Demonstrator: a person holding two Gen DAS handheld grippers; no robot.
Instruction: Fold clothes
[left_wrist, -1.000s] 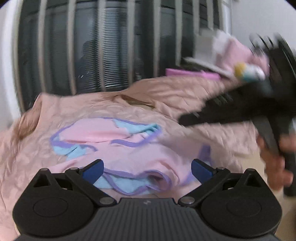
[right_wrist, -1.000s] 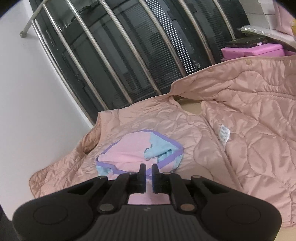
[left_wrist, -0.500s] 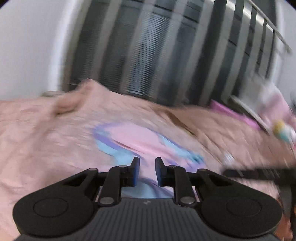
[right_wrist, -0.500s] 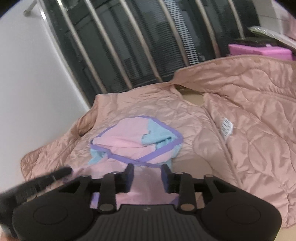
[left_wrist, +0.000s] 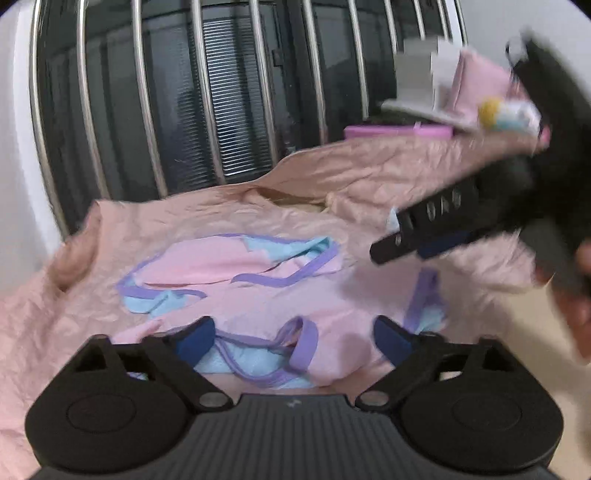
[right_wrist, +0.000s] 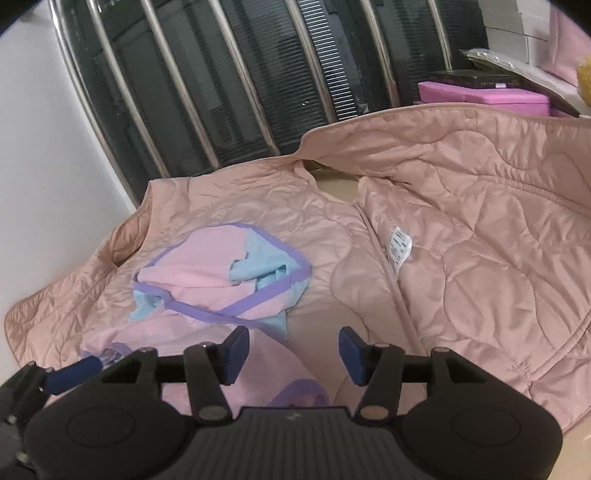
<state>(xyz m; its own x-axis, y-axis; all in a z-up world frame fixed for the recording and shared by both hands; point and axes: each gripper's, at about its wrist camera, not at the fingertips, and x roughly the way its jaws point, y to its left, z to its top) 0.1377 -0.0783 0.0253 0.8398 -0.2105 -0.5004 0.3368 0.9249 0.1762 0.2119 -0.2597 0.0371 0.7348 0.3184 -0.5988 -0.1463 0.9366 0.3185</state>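
A small pink garment (left_wrist: 236, 258) with purple trim and light blue panels lies crumpled on an open pink quilted jacket (left_wrist: 369, 173). My left gripper (left_wrist: 293, 338) hovers over the garment's near hem. Its jaws are opening, and the cloth lies below them without being pinched. My right gripper (right_wrist: 293, 349) is over the garment's (right_wrist: 207, 269) near right part, its jaws also opening and its pads free of the cloth. In the left wrist view it (left_wrist: 424, 236) shows blurred at the right. A blue left fingertip (right_wrist: 74, 371) shows at lower left.
A barred window grille (right_wrist: 221, 81) stands behind the jacket (right_wrist: 480, 229), and a white wall (right_wrist: 44, 166) is on the left. Magenta boxes (right_wrist: 484, 98) and stacked items sit at the back right. Tan tabletop (left_wrist: 517, 332) shows at the near right, beside a hand (left_wrist: 576, 317).
The left gripper went from wide open to nearly shut while swinging left, and is now open again over the garment. The right gripper went from shut to open.
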